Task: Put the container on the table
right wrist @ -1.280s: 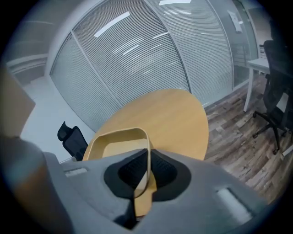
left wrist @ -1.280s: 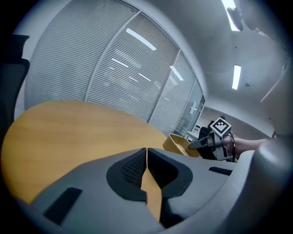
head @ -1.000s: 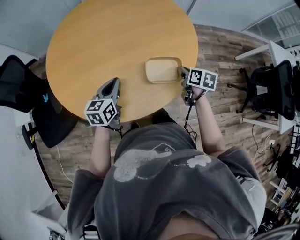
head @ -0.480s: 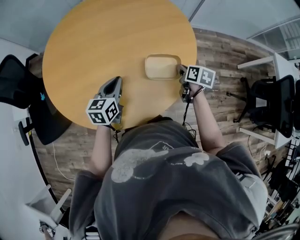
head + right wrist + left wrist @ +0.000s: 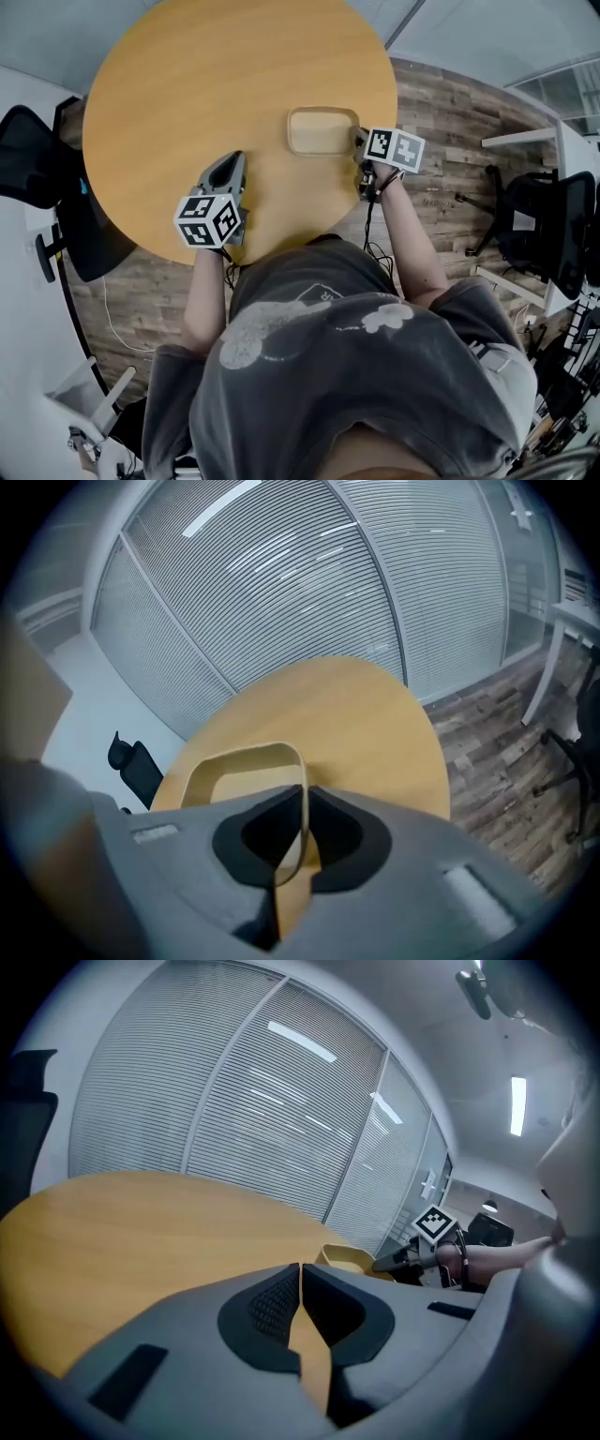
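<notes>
I saw the container (image 5: 323, 131), a shallow tan tray with rounded corners, on the round wooden table (image 5: 206, 75), close to the edge nearest to the person. From the head view and from the left gripper view it appeared to rest flat on the wood.

The right gripper (image 5: 359, 141) was at the container's right end. In the right gripper view its jaws (image 5: 303, 794) were closed on the thin side wall of the container (image 5: 239, 761). One dark pad was inside the wall and the other was outside, so the wall passed straight up between them. The rest of the tray stretched away from the jaws to the left, over the table (image 5: 356, 705).

The left gripper (image 5: 230, 161) was over the table, well apart from the container and to its left. In its own view the jaws (image 5: 300, 1274) were pressed together, with only a thin line between the pads and nothing held there. Beyond them, to the right, I could see the container (image 5: 345, 1258) and the marker cube (image 5: 433, 1224) of the other gripper.

A black office chair (image 5: 33, 169) stood beside the table on the wooden floor (image 5: 450, 112).
</notes>
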The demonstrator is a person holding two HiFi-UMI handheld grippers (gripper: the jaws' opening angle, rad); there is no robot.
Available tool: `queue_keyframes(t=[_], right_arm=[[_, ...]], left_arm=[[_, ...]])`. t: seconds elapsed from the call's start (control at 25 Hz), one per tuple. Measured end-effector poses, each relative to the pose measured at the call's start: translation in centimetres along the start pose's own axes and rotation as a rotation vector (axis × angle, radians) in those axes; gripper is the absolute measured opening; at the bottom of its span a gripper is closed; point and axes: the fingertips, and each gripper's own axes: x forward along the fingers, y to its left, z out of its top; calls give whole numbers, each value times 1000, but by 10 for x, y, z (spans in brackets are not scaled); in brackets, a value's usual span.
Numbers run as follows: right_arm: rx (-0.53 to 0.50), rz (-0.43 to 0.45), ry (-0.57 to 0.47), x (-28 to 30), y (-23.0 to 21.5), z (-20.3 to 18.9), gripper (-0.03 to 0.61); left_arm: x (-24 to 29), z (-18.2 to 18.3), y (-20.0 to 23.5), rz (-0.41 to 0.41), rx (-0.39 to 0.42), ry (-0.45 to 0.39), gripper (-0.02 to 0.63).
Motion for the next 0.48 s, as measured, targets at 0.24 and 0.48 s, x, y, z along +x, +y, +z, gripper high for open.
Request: queue_keyframes(t=[0.24, 0.48], right_arm=[[-5, -14, 18, 24, -7, 8, 17], [2, -31, 31, 38, -14, 16, 17]], left_arm=[[11, -4, 7, 22, -17, 18, 9], [20, -8, 10, 29, -16, 43, 9]])
